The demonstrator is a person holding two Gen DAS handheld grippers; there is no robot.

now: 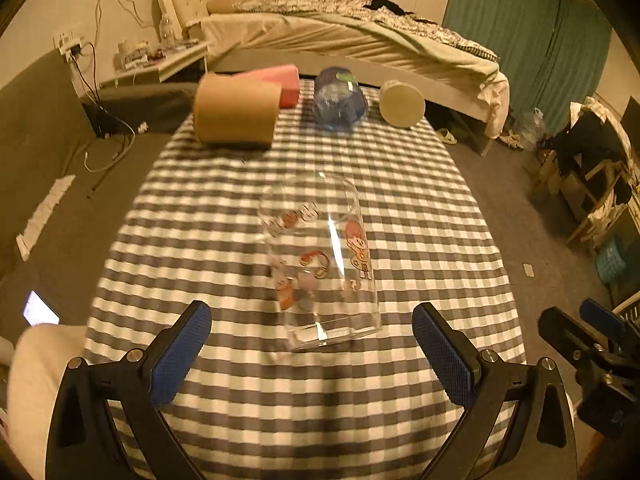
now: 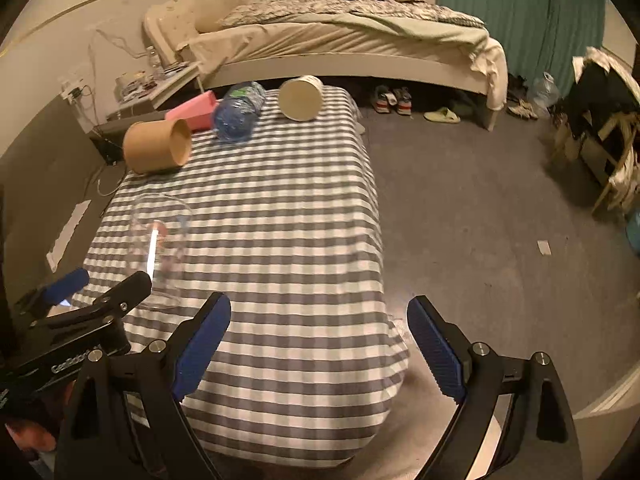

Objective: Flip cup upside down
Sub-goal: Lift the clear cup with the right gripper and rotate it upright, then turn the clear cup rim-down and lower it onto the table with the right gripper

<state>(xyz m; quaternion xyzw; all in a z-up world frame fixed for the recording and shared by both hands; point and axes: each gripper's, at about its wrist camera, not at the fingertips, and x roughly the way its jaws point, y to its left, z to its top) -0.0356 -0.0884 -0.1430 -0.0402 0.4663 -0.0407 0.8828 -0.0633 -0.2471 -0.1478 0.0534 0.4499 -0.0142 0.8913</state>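
Clear printed glass cup (image 1: 320, 260) stands upright on checkered table (image 1: 420, 208), just ahead of left hand-held gripper (image 1: 312, 354); jaws wide apart, not touching it. Right hand-held gripper (image 2: 319, 346) also spread, empty, near table's edge.

A lived-in bedroom: an unmade bed (image 2: 340, 36) is lying at twelve o'clock, shoes (image 2: 392, 100) (several pairs) sitting beneath it.

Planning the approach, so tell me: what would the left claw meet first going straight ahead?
Probably the clear glass cup, standing between the open left claw fingers' line on the checked tablecloth; depth is uncertain.
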